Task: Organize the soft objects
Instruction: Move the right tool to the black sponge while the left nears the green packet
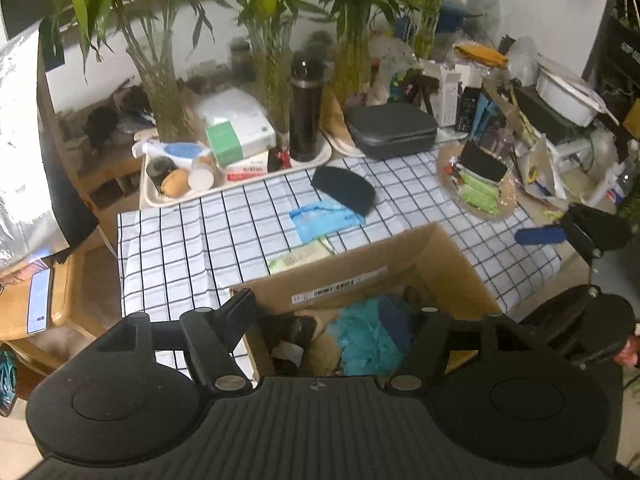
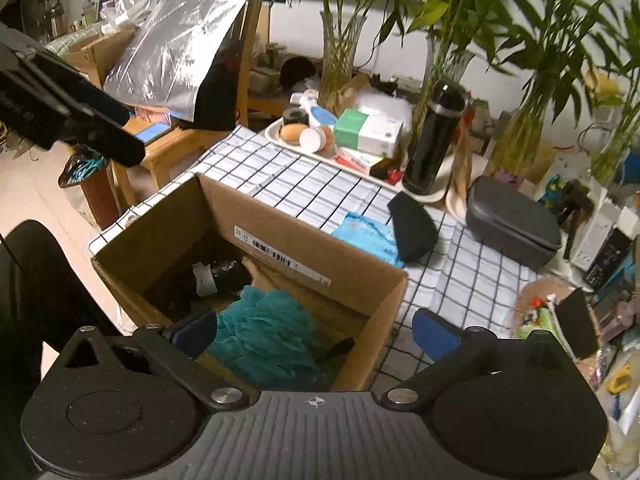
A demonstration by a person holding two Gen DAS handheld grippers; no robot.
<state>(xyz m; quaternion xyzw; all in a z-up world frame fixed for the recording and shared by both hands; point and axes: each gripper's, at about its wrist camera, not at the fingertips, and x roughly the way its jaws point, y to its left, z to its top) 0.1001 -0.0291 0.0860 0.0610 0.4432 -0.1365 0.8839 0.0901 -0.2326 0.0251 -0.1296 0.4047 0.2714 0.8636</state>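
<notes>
- Cardboard box (image 2: 280, 240) sits open on the checked desk (image 1: 192, 240), below and ahead of both pairs of fingers.
- Left gripper (image 1: 340, 312) hangs over the box, its fingers (image 1: 236, 312) spread apart and empty; a black soft item (image 1: 292, 328) lies just inside the left finger.
- Teal mesh puff (image 2: 264, 332) rests in the box, touching the right gripper's left finger.
- Right gripper (image 2: 316, 332) has its blue fingers (image 2: 434, 334) wide, holding nothing.
- Black beanie (image 2: 412, 228) lies beyond the box, long axis running away from the fingers, overlapping a blue packet (image 2: 368, 236).
</notes>
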